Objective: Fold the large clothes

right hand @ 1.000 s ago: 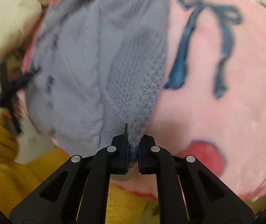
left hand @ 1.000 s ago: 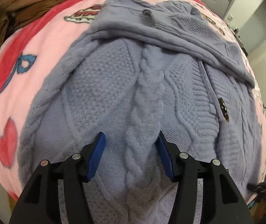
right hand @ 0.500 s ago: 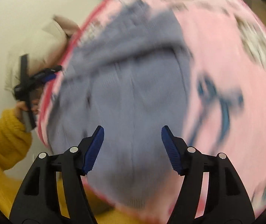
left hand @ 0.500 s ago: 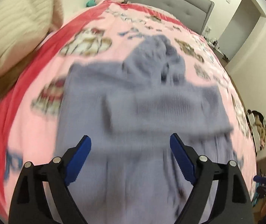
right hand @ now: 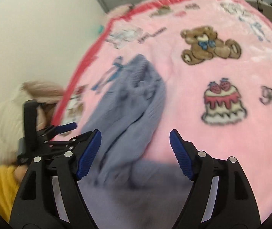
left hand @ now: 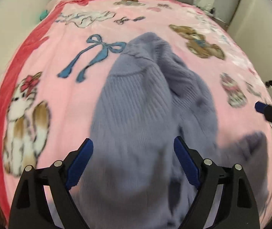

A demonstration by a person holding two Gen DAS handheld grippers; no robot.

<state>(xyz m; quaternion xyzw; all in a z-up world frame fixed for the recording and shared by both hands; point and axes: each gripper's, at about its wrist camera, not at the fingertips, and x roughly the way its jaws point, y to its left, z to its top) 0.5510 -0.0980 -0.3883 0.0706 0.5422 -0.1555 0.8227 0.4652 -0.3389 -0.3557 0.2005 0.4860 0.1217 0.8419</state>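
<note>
At the left we see our left gripper (left hand: 133, 163) spread wide and holding nothing, poised above the near end of a lavender knit sweater (left hand: 141, 103). The sweater lies bunched lengthwise on a pink blanket (left hand: 63, 99) covering the bed, its far end beside a printed blue bow (left hand: 97, 55). To the right, our right gripper (right hand: 135, 153) is likewise spread and empty over the sweater's blurred near part, with a printed teddy bear (right hand: 208, 44) and a cake (right hand: 223, 103) on the blanket farther right.
</note>
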